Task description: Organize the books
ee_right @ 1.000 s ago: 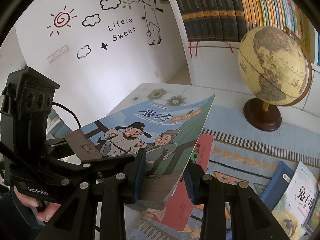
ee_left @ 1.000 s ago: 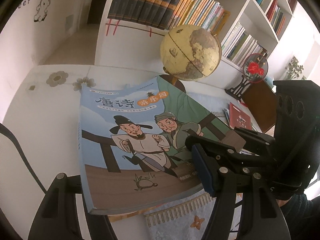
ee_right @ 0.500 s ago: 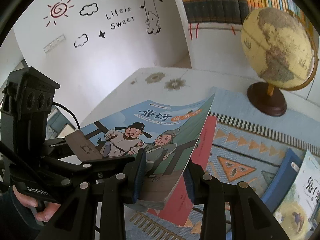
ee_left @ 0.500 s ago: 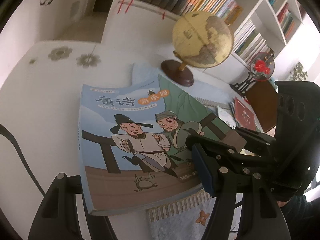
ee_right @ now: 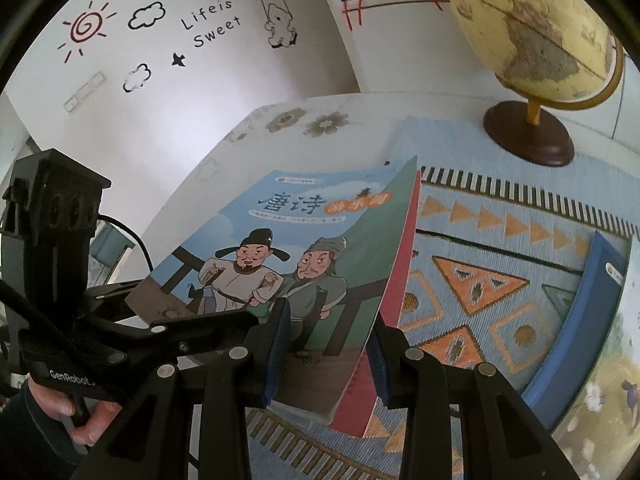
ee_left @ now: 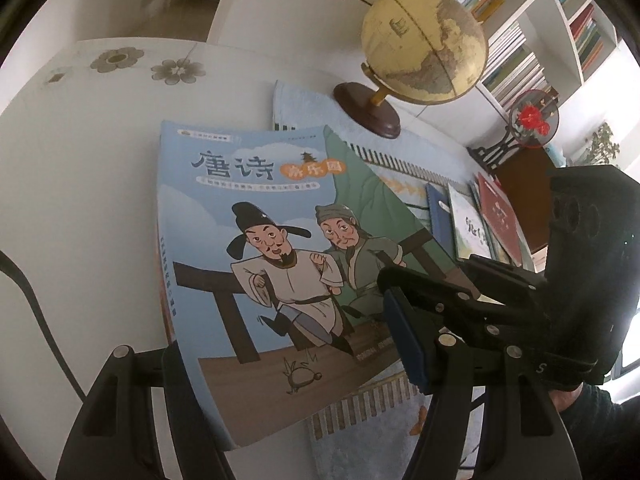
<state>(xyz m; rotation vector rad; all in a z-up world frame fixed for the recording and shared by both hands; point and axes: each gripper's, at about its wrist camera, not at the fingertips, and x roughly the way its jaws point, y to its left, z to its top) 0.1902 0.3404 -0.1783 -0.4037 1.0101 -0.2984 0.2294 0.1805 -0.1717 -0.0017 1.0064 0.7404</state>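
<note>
A thin blue picture book (ee_left: pixel 272 264) with two cartoon men on its cover is held low over the table by both grippers. My left gripper (ee_left: pixel 296 364) is shut on its near spine edge. My right gripper (ee_right: pixel 324 344) is shut on the opposite edge; it also shows in the left wrist view (ee_left: pixel 440 304). The book also shows in the right wrist view (ee_right: pixel 288 256), tilted, over a red book (ee_right: pixel 400 280) that lies flat on the patterned mat (ee_right: pixel 492 280). A blue book (ee_right: pixel 588 304) and other picture books (ee_left: pixel 476 224) lie to the right.
A yellow globe (ee_left: pixel 424 44) on a brown base (ee_left: pixel 368 108) stands at the back of the white table (ee_left: pixel 80 184). A bookshelf (ee_left: pixel 532 32) with several books fills the wall behind. A red fan ornament (ee_left: pixel 532 120) stands at the right.
Both grippers have lowered the book toward the table and over the red book. The view now tilts further down, so the globe sits higher in frame.
</note>
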